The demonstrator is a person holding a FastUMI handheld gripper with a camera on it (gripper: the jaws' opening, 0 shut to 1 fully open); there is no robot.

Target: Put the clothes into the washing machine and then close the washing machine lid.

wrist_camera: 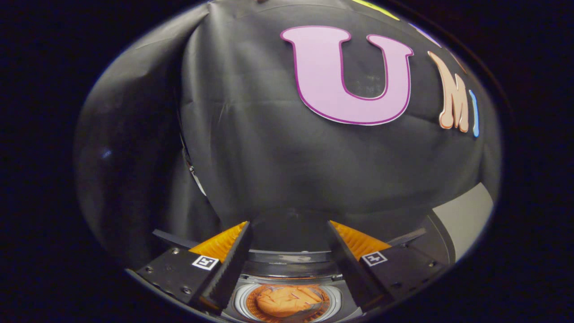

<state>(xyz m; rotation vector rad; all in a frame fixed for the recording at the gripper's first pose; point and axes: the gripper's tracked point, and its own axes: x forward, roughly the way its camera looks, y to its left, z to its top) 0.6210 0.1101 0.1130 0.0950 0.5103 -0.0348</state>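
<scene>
Now, clothes (287, 301): orange, bunched soft down in the washing machine drum (242, 301), below and between the gripper's fingers.
Handling: light and floppy by the look of it, no fragility, likely to stay put where dropped; no further grasp needed on the cloth itself.
Washing machine (291, 264): top-loader seen from above, round opening showing, dark rim band just beyond the drum.
Lid (287, 229): looks to be the dark raised panel standing behind the opening, between the fingertips; not certain, edges blend into the backdrop.
Where to take hold: probably the lid's top edge, stiff and smooth, possibly slick, so a push or hook from behind rather than a pinch.
Gripper (289, 226): spread wide, holding nothing, fingers apart on either side of the opening.
Stage: clothes in, lid not yet shut.
Beyond: black cloth wall (251, 143), pale panel (466, 215) off to the right.
</scene>
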